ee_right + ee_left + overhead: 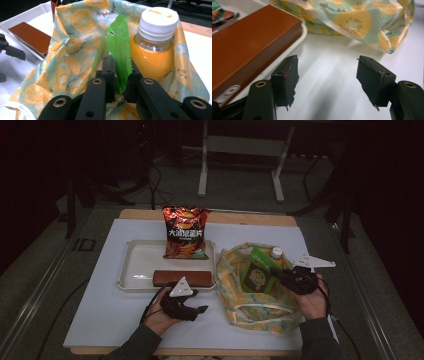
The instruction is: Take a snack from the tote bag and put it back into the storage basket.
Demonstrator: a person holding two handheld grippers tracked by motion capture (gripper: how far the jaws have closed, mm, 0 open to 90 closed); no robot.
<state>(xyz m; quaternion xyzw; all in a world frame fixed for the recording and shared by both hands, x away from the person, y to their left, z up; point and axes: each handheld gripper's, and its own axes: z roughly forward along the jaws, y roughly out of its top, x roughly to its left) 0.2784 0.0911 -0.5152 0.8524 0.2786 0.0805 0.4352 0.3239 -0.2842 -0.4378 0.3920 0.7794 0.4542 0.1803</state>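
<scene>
Green packet (117,47) pinched in right claw (119,75).

A red chip bag (185,232) stands at the upper centre of the frame, its lower end in a white tray (131,270). A brown box (182,277) lies along the tray's near edge. The white table mat (110,315) fills the middle, with a metal frame (240,150) on the floor at top.
</scene>
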